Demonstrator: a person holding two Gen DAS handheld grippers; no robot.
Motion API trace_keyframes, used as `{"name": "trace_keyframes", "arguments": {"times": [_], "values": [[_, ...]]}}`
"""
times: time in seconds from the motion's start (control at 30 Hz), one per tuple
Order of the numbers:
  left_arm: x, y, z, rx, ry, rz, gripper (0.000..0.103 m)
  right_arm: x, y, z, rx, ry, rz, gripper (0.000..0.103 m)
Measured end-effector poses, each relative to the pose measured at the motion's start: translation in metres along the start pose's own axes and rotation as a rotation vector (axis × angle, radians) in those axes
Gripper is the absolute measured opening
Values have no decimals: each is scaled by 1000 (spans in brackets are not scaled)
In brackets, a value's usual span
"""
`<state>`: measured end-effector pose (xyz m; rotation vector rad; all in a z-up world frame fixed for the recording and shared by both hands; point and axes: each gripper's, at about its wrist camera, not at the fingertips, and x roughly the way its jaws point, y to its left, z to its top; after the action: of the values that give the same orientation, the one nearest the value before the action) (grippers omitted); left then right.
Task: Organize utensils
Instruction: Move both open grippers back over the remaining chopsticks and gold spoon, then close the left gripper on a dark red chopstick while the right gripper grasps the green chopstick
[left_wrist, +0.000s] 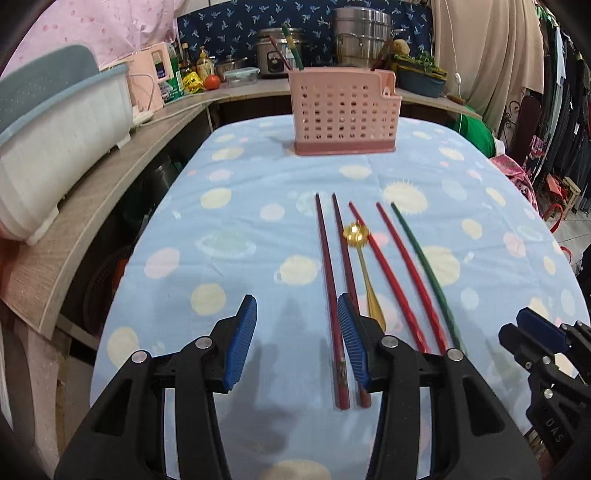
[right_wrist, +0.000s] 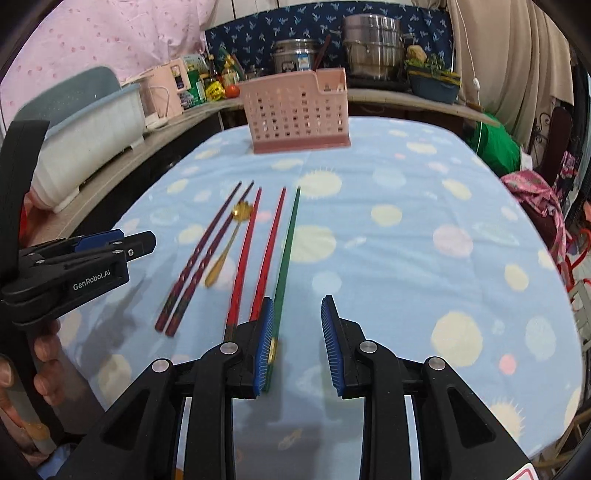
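Both grippers' jaws gape empty; five slim chopsticks, gold spoon.

Open left tongs hover over dark red chopsticks before a pink caddy.

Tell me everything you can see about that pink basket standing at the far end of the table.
The pink basket is a rectangular holder that looks like plastic, its walls pierced by rows of small square holes, on a darker pink base. One end is a narrower, stepped compartment with a cut-out rim. It stands upright on the blue spotted tablecloth, beyond the row of chopsticks, apart from them. A dark red stick and a green stick rise behind its rim; whether they stand inside it cannot be told. Neither gripper touches it.
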<state>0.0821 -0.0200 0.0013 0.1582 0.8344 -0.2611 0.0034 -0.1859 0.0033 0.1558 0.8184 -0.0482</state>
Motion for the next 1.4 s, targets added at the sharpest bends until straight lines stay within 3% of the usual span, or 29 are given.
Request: {"name": "trace_keyframes", "arguments": {"times": [0.57, 0.9, 1.4], "values": [[15, 0, -29, -20, 58, -31, 44, 21, 14, -24, -9, 58, -9, 24], [19, -3, -32, -23, 69, -50, 44, 21, 12, -26, -20, 39, -40, 13], [26, -8, -39, -12, 85, -36, 44, 21, 12, -28, -22, 30, -45, 13]]}}
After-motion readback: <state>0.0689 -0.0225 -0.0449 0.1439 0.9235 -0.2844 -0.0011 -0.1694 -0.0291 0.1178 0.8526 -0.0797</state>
